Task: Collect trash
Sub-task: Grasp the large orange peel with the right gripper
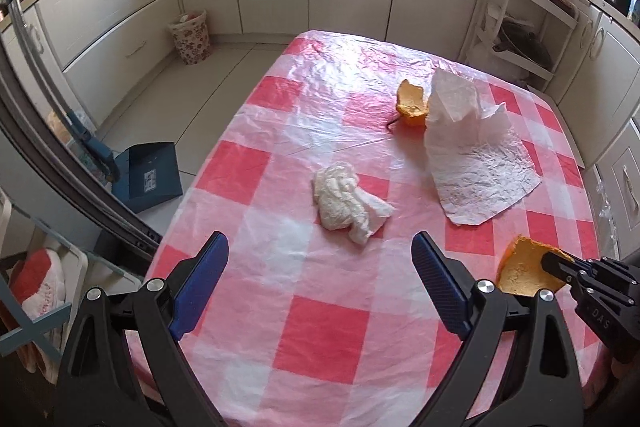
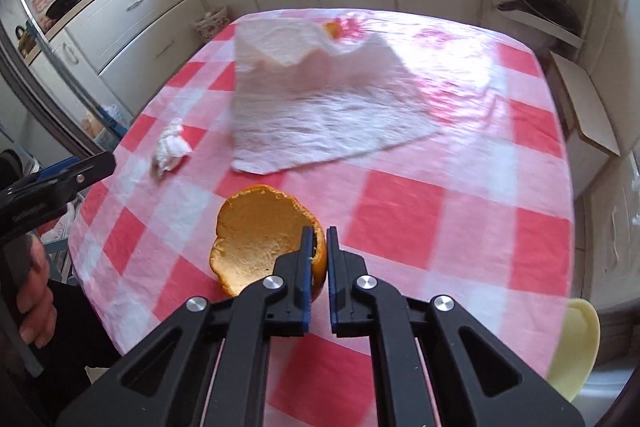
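On the red-and-white checked table (image 1: 328, 331) lie a crumpled white tissue (image 1: 348, 201), a flat white paper towel (image 1: 480, 163) and an orange peel half (image 1: 412, 103). My left gripper (image 1: 320, 247) is open, just short of the tissue. My right gripper (image 2: 319, 235) is shut on the rim of a second orange peel (image 2: 256, 235), also seen at the right of the left wrist view (image 1: 524, 271). The right wrist view shows the tissue (image 2: 170, 149), the paper towel (image 2: 320, 111) and the far peel (image 2: 334, 29) peeking over it.
A floral waste bin (image 1: 191, 37) stands on the floor by the cabinets beyond the table's far left corner. A blue dustpan (image 1: 148, 175) lies left of the table. A pale yellow dish (image 2: 572, 347) sits off the table's near right edge.
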Motion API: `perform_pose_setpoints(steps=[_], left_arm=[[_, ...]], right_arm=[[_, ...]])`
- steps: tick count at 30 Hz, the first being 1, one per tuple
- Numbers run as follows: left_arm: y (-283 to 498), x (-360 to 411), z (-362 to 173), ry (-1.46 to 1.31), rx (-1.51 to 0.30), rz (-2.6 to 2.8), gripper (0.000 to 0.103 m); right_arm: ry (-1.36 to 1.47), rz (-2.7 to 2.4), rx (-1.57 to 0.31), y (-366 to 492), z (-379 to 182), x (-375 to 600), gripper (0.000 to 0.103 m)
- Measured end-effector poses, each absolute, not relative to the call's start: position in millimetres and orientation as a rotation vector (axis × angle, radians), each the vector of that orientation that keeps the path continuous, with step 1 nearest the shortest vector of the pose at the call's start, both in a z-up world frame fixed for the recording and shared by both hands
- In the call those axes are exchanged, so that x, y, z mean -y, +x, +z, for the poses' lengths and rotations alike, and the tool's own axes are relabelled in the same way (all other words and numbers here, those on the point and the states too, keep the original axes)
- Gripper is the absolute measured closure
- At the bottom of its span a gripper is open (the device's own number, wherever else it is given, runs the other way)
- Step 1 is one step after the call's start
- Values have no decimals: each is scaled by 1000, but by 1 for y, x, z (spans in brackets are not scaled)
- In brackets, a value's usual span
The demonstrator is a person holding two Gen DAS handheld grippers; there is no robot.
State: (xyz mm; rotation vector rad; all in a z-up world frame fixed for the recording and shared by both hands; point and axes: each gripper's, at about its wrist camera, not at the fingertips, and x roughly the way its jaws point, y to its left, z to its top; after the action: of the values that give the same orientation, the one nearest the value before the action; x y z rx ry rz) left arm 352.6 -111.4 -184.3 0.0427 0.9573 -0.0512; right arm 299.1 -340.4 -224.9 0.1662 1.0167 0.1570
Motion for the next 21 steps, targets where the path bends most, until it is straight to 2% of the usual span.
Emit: perform_pose_setpoints(steps=[4,8,9,11,15,16,18,19,20,21], left_arm=[[370,125,-199,88,-968,-2,14],[388,121,-215,19,-1008,12,14],[391,119,-218,13,-1012,15,14],[397,119,-223,9,-1016,13,14],[405,122,-232,14,-1026,-5,14],[406,122,-235,2,-1033,-23,17],[404,124,-235,-1,-1023,-39,31],[403,126,-233,14,-1020,-44,45],[401,129,-231,26,-1022,-60,54],[399,131,-230,32,-1027,-79,75]], right_arm=[[194,137,-1021,289,-227,362,95],[205,139,-1029,284,-229,367,93],[208,140,-1029,284,-228,369,90],[219,136,-1022,282,-226,372,71],[224,132,-1016,281,-225,372,67],[222,130,-1020,281,-225,371,67],[214,127,-1029,283,-228,370,67],[210,124,-1035,284,-229,369,67],[206,122,-1040,284,-231,369,67],[203,120,-1044,285,-232,368,67]])
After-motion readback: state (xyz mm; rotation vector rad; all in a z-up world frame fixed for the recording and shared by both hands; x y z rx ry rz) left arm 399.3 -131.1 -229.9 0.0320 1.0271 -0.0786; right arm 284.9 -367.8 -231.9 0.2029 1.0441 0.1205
